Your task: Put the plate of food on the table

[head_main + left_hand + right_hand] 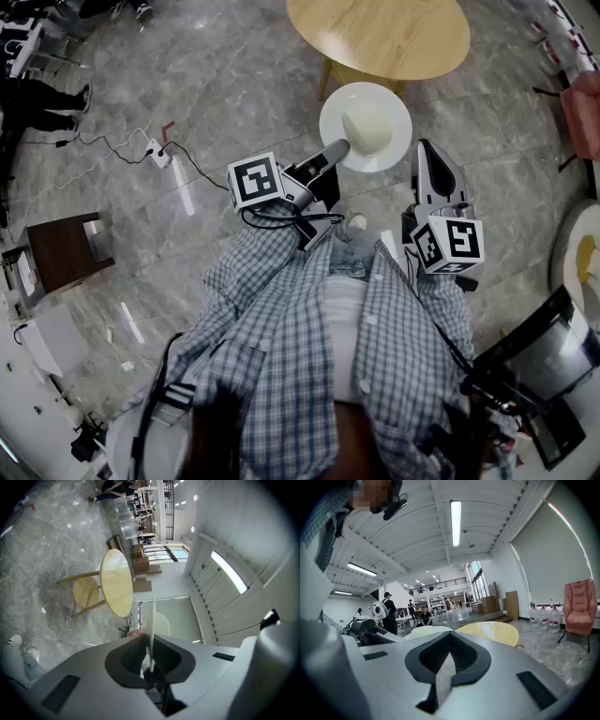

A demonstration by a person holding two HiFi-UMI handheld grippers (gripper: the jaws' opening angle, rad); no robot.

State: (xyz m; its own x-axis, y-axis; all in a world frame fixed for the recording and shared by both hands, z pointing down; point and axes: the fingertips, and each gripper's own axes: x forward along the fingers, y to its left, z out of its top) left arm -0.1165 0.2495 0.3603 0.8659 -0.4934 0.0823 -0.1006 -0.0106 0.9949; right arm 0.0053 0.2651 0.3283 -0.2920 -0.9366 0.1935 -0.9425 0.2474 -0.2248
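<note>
Just ahead of the left gripper [335, 150] stood the round light wooden table [394, 37]. I think the round white plate [389, 101] with its pale lump of food [366, 131] needed to stay flat until it was over the tabletop. This gripper's jaws pinched the plate's near rim. The right gripper [431, 159], beside the plate, was squeezed closed on nothing.
</note>
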